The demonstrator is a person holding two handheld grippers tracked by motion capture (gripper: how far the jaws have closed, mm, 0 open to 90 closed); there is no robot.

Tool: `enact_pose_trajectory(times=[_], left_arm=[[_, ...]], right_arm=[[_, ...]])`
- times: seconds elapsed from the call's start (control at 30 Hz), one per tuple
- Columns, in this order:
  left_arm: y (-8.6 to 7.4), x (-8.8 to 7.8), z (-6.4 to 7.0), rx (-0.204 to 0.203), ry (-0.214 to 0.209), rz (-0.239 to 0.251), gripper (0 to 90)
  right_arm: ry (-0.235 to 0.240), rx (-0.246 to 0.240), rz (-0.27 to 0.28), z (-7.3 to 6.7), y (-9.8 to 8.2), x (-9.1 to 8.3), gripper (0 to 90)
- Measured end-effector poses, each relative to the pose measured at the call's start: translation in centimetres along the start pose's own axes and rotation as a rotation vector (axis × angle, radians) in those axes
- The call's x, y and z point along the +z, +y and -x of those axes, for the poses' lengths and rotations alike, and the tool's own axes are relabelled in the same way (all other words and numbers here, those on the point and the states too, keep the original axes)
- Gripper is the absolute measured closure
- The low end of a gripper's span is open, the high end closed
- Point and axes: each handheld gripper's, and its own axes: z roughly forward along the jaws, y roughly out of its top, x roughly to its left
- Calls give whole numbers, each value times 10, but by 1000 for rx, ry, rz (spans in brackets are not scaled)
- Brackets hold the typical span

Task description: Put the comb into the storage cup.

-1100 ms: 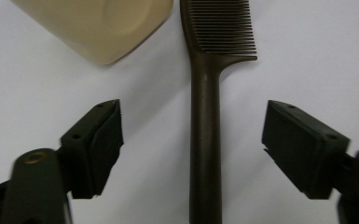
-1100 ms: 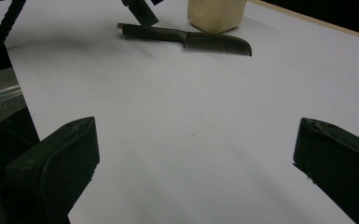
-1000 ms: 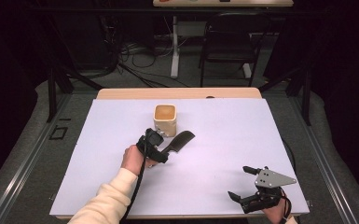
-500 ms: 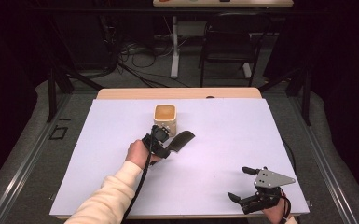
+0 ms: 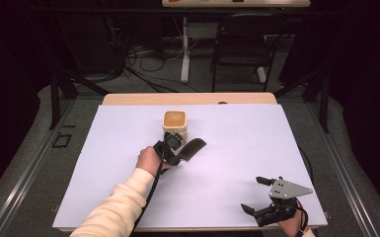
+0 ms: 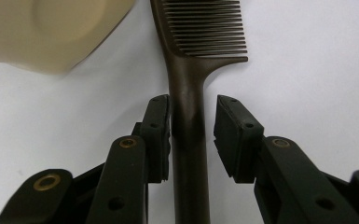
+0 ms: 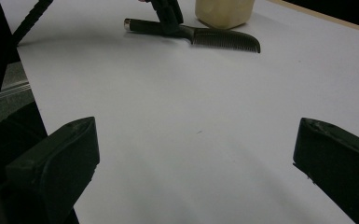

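A white sheet (image 5: 103,163) covers the wooden table, smooth and matte. On it stands a cream, square-mouthed cup (image 5: 175,123) with rounded corners. Just beside the cup lies a dark brown comb (image 6: 189,93), glossy plastic, its fine teeth in a straight row; in the left gripper view its long axis runs straight away from the jaws, teeth end farthest. The left gripper (image 6: 192,126) has just been closing around the slim handle: one pad touches it, the other stands slightly off. Well apart, the right gripper (image 5: 258,195) rests near the table's front edge, jaws spread wide and holding nothing.
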Motion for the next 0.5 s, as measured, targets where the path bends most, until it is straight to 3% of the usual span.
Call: enact_pose_trajectory(times=[0.5], left_arm=[[2,8,-1,-20,6,-10,670]], right_arm=[[16,-13,-3,-1,0,0,0]])
